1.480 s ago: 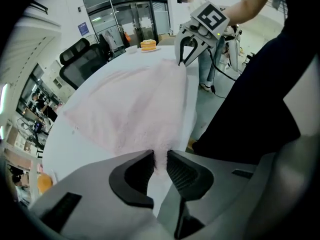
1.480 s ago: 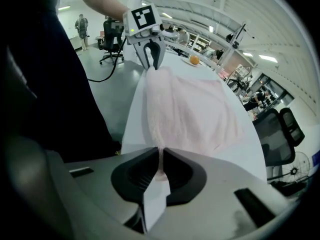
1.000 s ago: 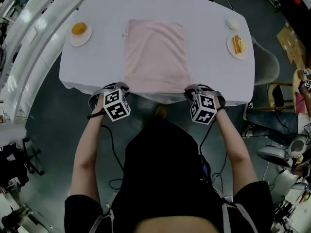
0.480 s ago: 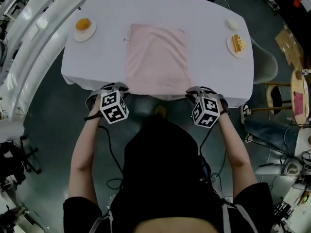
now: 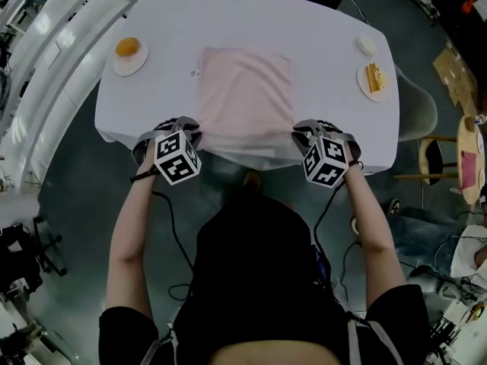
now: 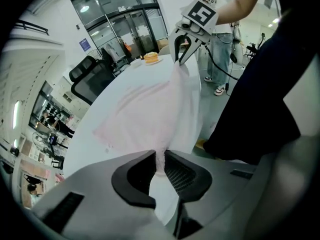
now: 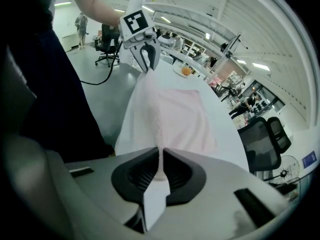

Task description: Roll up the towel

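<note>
Tabletop [image 5: 319, 29]: oval, white-covered. Far left, a plate [image 5: 116, 63] with an orange lump of food. Left claw [image 6: 160, 165] closed on the pink towel [image 5: 245, 90] at its near left corner, cloth pinched between the pads. Towel spread flat mid-tabletop, its near edge at the tabletop's near rim and stretched between both claws. Right claw [image 7: 161, 166] closed on the near right corner, same pinch. Far right, a small dish [image 5: 367, 46]; just nearer, a second plate [image 5: 363, 84] with yellowish strips of food.
</note>
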{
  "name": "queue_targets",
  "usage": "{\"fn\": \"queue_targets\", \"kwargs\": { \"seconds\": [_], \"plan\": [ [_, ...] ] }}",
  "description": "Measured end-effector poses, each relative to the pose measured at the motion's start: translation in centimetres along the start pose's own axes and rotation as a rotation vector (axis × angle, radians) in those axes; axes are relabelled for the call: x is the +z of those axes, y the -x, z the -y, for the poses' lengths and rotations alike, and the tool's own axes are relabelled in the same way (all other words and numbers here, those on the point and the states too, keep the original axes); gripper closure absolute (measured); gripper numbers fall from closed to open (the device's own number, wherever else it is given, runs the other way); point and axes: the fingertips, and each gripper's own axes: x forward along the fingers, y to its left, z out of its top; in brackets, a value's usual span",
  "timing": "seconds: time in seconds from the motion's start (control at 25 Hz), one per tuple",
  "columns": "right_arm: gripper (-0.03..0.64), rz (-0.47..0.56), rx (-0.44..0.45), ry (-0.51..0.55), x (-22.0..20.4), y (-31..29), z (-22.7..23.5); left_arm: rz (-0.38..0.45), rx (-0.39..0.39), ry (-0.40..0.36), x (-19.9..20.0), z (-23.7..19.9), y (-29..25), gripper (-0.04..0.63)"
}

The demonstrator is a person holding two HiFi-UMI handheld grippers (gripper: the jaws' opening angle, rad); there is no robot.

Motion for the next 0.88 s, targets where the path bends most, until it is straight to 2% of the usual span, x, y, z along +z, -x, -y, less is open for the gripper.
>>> {"fn": "queue_targets", "kwargs": {
  "seconds": [0.4, 0.88],
  "plan": [
    [0.589, -0.034, 0.039, 0.000, -1.2, -4.6, 5.8, -0.032, -0.023, 0.021, 0.7, -5.4, -4.4, 0.539],
    [0.581, -0.059, 0.094, -0.046, -2.6, -9.0, 8.0, -0.056, -0.056, 0.080, 0.4, -8.1, -8.7, 0.538]
  ]
}}
